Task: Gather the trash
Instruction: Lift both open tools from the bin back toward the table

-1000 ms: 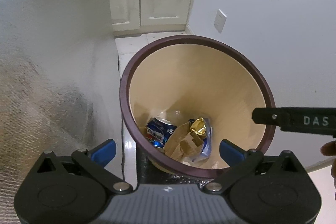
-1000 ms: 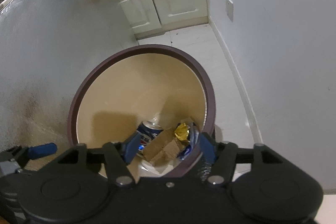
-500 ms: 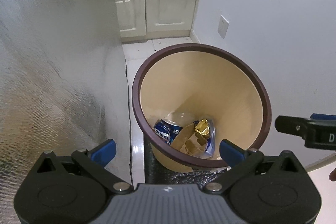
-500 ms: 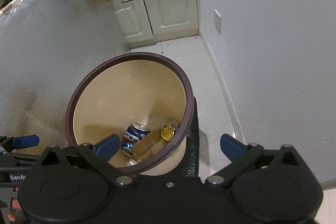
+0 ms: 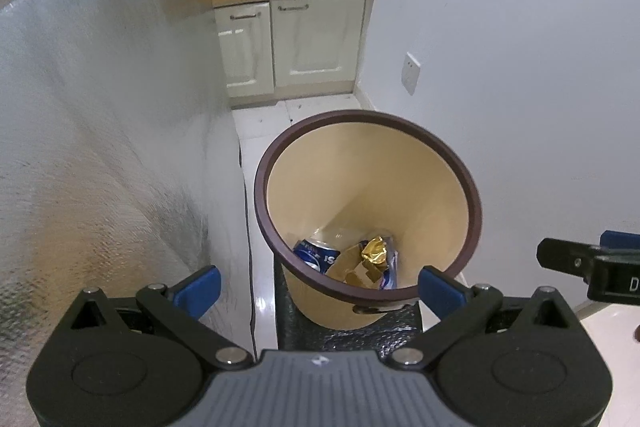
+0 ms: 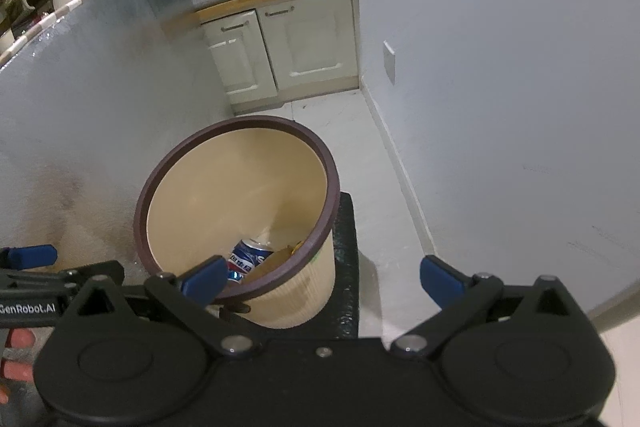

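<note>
Right gripper [image 6: 322,277]: jaws spread to their widest, nothing between the pads; they have just been opening, from a narrower gap a second ago. The near rim of the bin shows in the gap, lower down.
Left gripper [image 5: 318,285]: jaws spread wide and empty, as in both earlier frames.
Change in view: both cameras now sit higher and farther back than a second ago; the bin fills less of each frame and more floor and wall show.
Bin [image 5: 468,195]: cream inside, dark brown rim, standing upright on a dark textured mat [image 5: 344,337], just beside the silvery foil-faced panel [image 5: 100,147].
Trash: blue can [image 5: 314,255], brown paper scrap [image 5: 348,267] and gold foil wrapper [image 5: 374,251] lie together at the bottom.
Reading: a drop looks finished; both tools free for the next piece.
Far: cream cabinets [image 5: 292,47] under a cluttered counter.
</note>
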Demonstrator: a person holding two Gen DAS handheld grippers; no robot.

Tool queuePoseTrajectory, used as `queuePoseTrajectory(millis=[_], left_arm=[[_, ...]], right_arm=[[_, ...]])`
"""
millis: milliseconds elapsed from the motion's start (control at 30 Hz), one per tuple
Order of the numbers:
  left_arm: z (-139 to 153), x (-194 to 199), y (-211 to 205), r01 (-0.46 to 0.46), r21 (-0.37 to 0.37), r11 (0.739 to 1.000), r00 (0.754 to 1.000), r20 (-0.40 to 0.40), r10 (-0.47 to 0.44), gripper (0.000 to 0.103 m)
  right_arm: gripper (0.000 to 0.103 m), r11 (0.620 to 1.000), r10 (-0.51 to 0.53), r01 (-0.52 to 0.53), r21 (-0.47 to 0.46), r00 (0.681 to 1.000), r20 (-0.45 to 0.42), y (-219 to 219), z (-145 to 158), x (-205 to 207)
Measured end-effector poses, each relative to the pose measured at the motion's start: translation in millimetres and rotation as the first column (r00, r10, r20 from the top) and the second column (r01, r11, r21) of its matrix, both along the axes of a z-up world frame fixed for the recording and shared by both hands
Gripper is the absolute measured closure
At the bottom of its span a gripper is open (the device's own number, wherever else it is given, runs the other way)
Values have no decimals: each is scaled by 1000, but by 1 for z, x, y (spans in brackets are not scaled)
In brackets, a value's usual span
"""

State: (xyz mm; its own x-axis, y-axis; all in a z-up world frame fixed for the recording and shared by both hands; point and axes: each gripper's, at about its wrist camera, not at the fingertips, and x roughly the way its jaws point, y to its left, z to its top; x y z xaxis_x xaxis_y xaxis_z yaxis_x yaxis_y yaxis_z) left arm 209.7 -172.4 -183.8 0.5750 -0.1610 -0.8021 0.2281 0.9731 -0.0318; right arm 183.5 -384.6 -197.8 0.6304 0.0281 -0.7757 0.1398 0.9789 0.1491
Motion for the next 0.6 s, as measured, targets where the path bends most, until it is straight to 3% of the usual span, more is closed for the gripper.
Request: queuePoseTrajectory(millis=[367, 600], left_arm=[[38, -35, -3, 34, -19, 999, 996, 85, -32, 0], [78, -61, 0, 61, -52, 997, 984, 171, -51, 0]], right_arm=[[0, 999, -30, 33, -32, 996, 80, -4, 35, -49], [0, 997, -46, 56, -51, 983, 179, -3, 74, -78]])
